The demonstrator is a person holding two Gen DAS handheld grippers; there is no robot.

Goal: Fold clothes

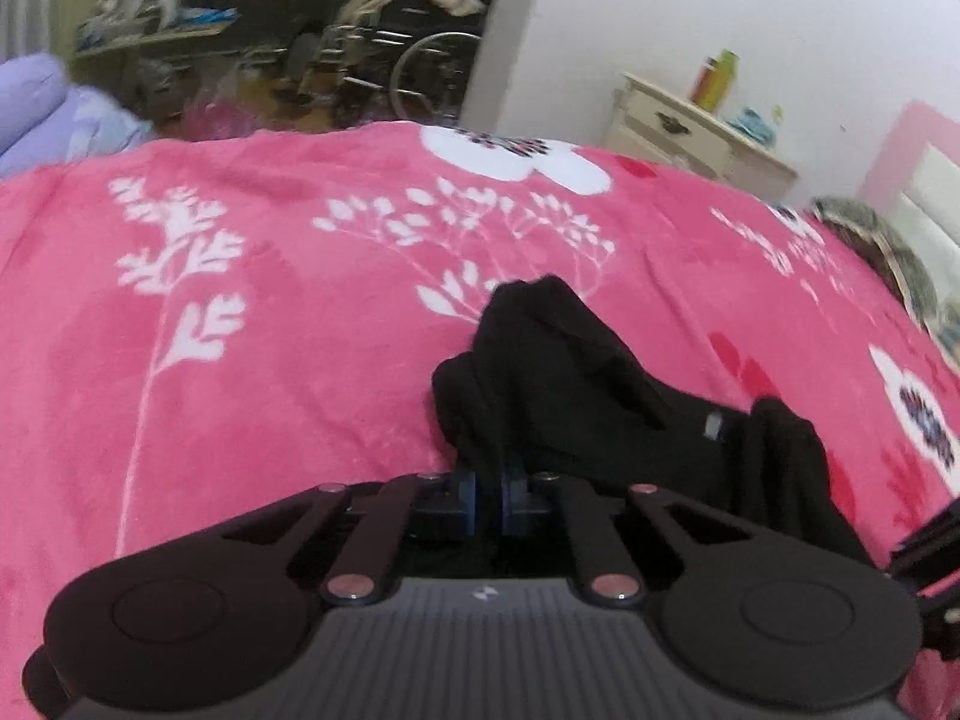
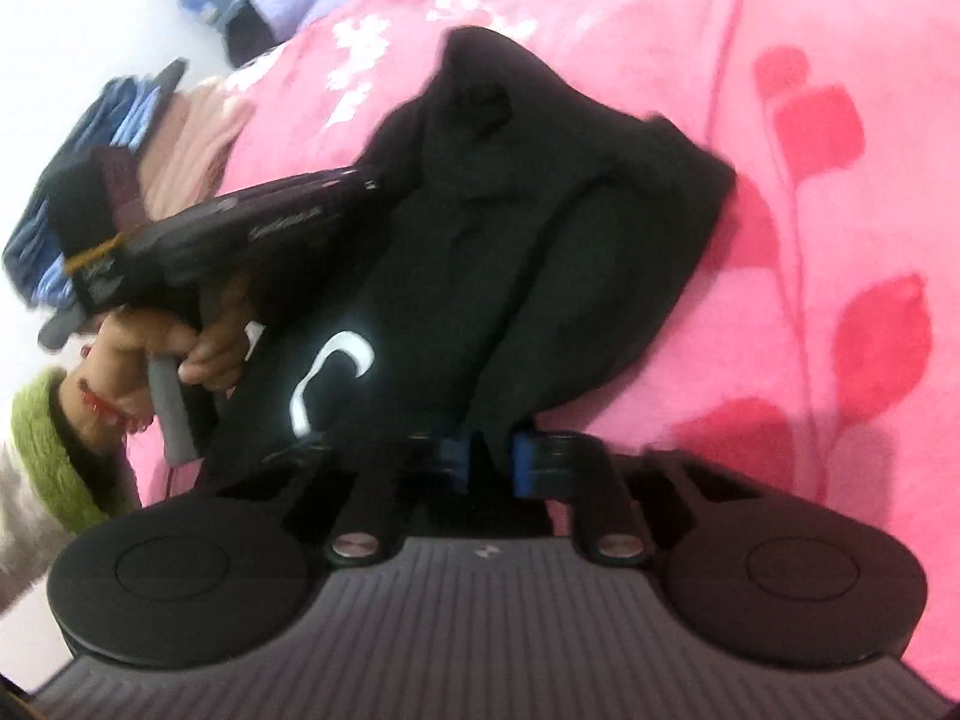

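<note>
A black garment (image 1: 576, 384) lies bunched on the pink flowered blanket (image 1: 270, 312). My left gripper (image 1: 491, 495) is shut on a fold of the garment's near edge. In the right wrist view the same black garment (image 2: 540, 228) shows a white logo (image 2: 330, 378). My right gripper (image 2: 489, 459) is shut on another part of its edge. The other hand-held gripper (image 2: 240, 234), held by a hand, reaches into the garment from the left of that view.
A cream bedside cabinet (image 1: 690, 132) with bottles stands at the far right by the white wall. A wheelchair (image 1: 414, 54) stands beyond the bed. Lilac bedding (image 1: 42, 108) lies far left. A stack of folded clothes (image 2: 138, 138) sits on the bed.
</note>
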